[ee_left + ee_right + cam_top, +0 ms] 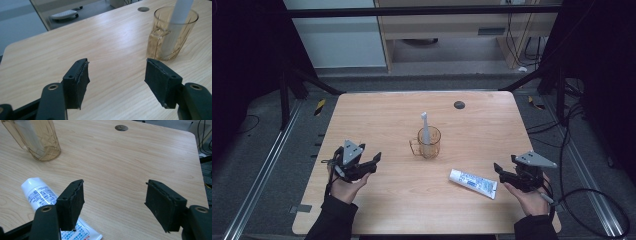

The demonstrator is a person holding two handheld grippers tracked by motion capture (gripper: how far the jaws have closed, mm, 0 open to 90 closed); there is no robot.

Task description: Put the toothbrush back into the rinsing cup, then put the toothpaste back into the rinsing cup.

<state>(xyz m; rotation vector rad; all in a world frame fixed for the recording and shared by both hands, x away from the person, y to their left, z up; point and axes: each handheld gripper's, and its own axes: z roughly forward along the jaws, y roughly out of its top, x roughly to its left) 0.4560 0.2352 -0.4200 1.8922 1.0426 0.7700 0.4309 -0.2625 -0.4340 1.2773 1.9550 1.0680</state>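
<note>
on pale wood table (382, 115), dark room, cup (430, 144), toothpaste tube (473, 183), both grippers' jaws wide, empty

I see a light wooden table (377, 115) mid-frame, a round cable hole (459, 105) near its far edge; grey carpet floor (257, 165) around it; dark curtains at both sides; cables (582, 195) lower right.

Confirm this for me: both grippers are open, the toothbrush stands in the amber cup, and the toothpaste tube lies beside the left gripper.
One thing is wrong: the toothpaste tube lies beside the right gripper, not the left gripper, as the high view shows. Both are open, and the toothbrush stands in the amber cup.
</note>
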